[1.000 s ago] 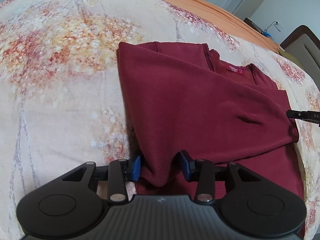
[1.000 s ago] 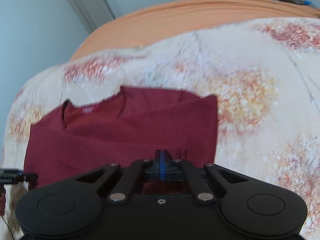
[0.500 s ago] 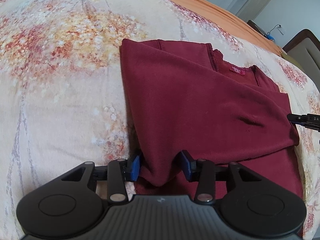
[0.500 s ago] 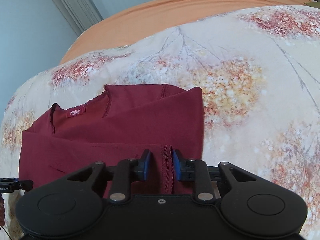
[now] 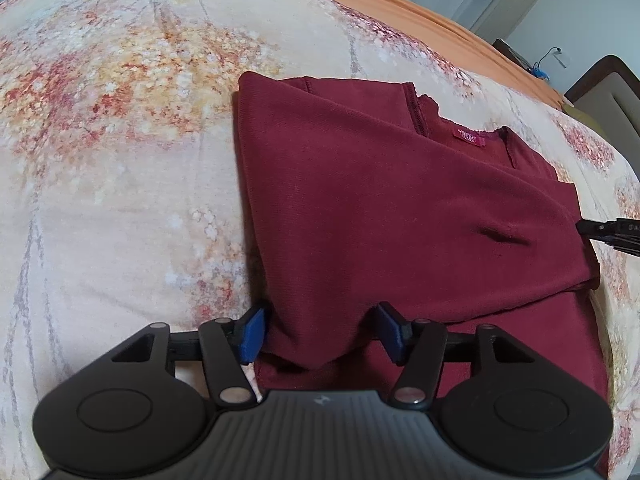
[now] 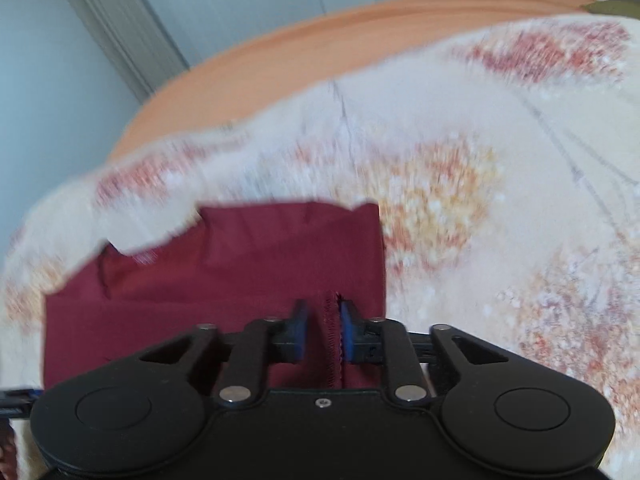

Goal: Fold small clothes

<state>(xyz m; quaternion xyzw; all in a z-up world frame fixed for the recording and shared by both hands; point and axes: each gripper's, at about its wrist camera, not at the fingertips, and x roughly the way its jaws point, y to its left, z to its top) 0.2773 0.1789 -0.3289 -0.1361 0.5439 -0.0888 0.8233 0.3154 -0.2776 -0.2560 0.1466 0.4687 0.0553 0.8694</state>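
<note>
The left gripper [image 5: 320, 332] and right gripper [image 6: 323, 332], jaws just opening and pressing nothing, each straddle a near edge of the folded maroon top [image 5: 380, 216] — it stretches away across the floral bedspread [image 5: 120, 200].

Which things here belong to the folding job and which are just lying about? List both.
Job:
- dark red top, partly folded
- left tool, open, fabric between its pads, jaws just opened wider
- right tool, open, hem between its pads, jaws just opened

Lying about:
- floral bedspread
- orange sheet
- chair
</note>
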